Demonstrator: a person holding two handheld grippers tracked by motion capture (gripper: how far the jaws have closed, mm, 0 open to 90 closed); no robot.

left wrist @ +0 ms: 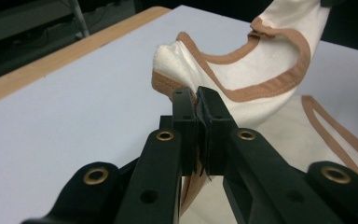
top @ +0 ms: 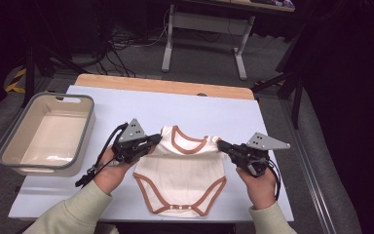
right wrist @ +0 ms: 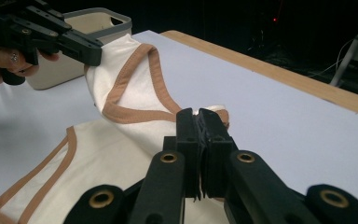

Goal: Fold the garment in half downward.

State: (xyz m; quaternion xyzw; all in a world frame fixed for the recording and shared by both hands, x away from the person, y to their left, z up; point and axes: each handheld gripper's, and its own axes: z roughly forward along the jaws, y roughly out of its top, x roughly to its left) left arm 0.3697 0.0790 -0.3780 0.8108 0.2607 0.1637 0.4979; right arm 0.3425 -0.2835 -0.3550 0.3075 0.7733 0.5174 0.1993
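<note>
Both tongs, left (top: 157,140) and right (top: 220,145), pinch the shoulders of the cream, brown-trimmed cotton baby bodysuit (top: 180,183); an uneven pull could slip one thin shoulder free.

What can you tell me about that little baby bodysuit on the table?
The bodysuit is cream, soft-looking cloth with tan-brown trim around neck, sleeves and leg openings, and small snaps at the crotch. Its lower part lies flat on the white table, neck facing away from the person. The left gripper and right gripper each pinch a shoulder, lifting the top edge slightly.
</note>
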